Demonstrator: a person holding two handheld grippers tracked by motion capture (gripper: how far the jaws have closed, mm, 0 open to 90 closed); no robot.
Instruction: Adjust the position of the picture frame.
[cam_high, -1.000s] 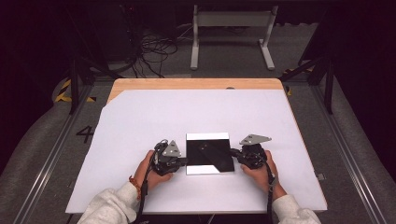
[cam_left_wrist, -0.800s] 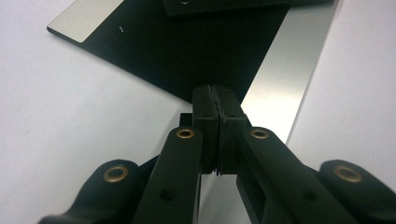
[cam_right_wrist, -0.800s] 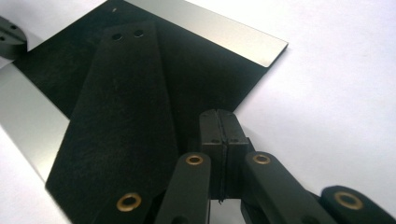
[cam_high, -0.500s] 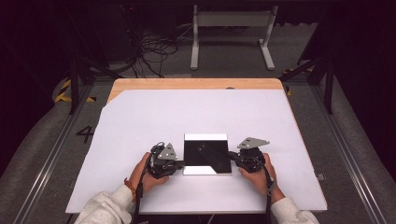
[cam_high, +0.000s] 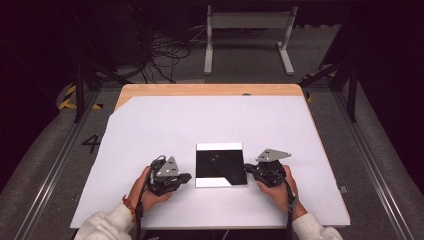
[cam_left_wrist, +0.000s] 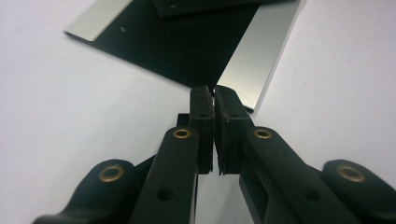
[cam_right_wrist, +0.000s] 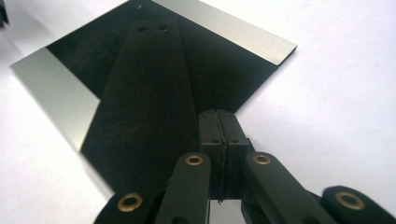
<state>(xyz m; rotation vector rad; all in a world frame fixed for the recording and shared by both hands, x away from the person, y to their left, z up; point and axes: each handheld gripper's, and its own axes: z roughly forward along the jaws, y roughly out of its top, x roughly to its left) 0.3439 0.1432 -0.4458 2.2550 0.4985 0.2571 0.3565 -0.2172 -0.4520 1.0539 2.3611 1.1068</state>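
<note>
High view | black square plate (cam_high: 220, 164) between both shut jaws, apart.

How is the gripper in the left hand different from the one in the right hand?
The left gripper sits just off the black square sheet's left edge, while the right gripper sits at its right edge. In the gripper views, the left gripper's jaws show a thin slit between them, while the right gripper's are pressed tight together. Both are black, shut, hold nothing, and point inward at the sheet on the white table.
</note>
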